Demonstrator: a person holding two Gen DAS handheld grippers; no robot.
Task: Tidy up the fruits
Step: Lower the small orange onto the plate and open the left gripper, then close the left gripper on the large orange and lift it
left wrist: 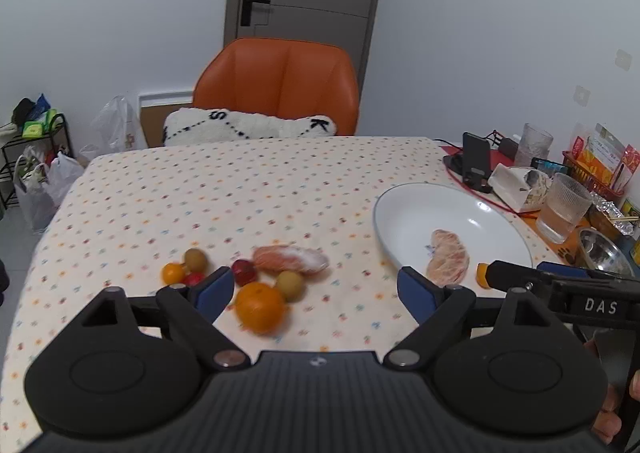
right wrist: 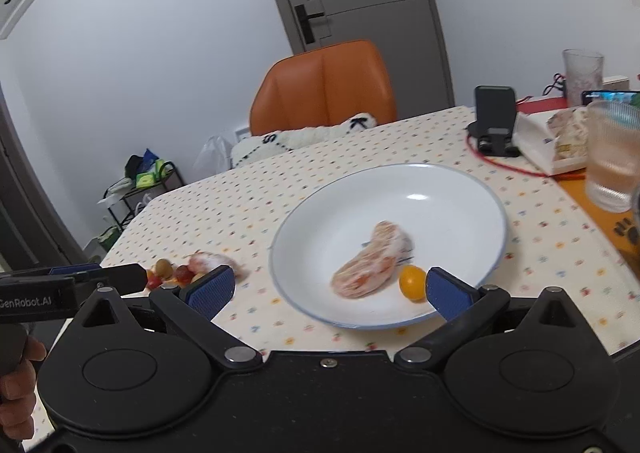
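A white plate [right wrist: 460, 189] [left wrist: 416, 209] holds a peeled pomelo segment [right wrist: 372, 261] [left wrist: 448, 257] and a small yellow tomato [right wrist: 413, 281] [left wrist: 482, 275]. My right gripper [right wrist: 328, 293] stands open over the plate's near rim, empty, the tomato beside its right finger. Left of the plate lies a loose pile: an orange [left wrist: 260, 307], two kiwis [left wrist: 290, 285] [left wrist: 196, 259], a red fruit [left wrist: 244, 272], a yellow tomato [left wrist: 173, 273] and a second pomelo segment [left wrist: 292, 259]. My left gripper [left wrist: 316, 293] hangs open just before the orange, holding nothing.
Glasses [left wrist: 564, 209], a phone stand [left wrist: 476, 161], a tissue box [left wrist: 516, 183] and a red basket [left wrist: 592, 173] crowd the table's right end. An orange chair [left wrist: 280, 89] with a white cushion stands behind the table. Bags and a rack [left wrist: 32, 157] sit on the floor at left.
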